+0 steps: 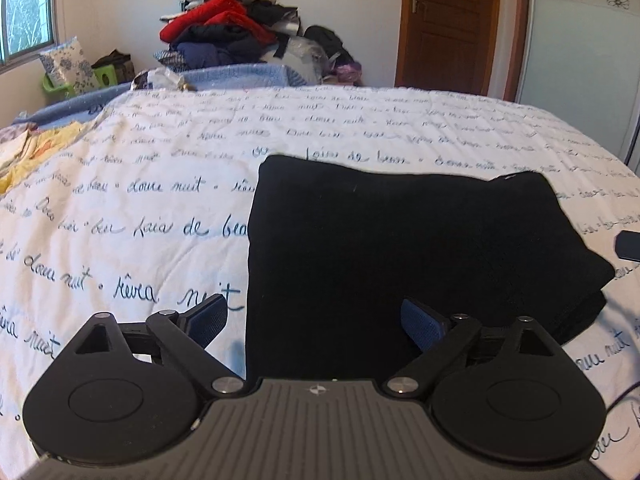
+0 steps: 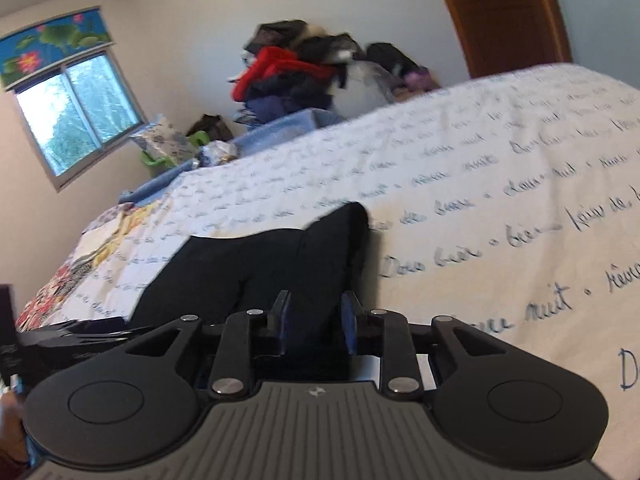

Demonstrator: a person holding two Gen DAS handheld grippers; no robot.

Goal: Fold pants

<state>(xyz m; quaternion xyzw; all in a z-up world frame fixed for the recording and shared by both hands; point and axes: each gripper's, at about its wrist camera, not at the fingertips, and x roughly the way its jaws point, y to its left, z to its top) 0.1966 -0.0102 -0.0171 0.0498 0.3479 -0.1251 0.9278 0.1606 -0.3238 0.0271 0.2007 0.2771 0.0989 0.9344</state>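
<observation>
The black pants [image 1: 408, 248] lie folded into a thick rectangle on the white bedspread with blue script [image 1: 160, 168]. My left gripper [image 1: 316, 320] is open, its blue pads wide apart over the near left edge of the fold, holding nothing. In the right wrist view the pants [image 2: 256, 268] lie ahead with one corner raised. My right gripper [image 2: 316, 320] has its jaws partly closed around a fold of the black cloth, which fills the gap between the pads. The view is tilted and blurred.
A pile of clothes [image 1: 236, 28] with a red jacket sits beyond the bed's far side. A brown door [image 1: 448, 24] stands at the back right. Yellow floral bedding [image 1: 24, 152] lies at the left. A dark object [image 1: 628, 244] shows at the right edge.
</observation>
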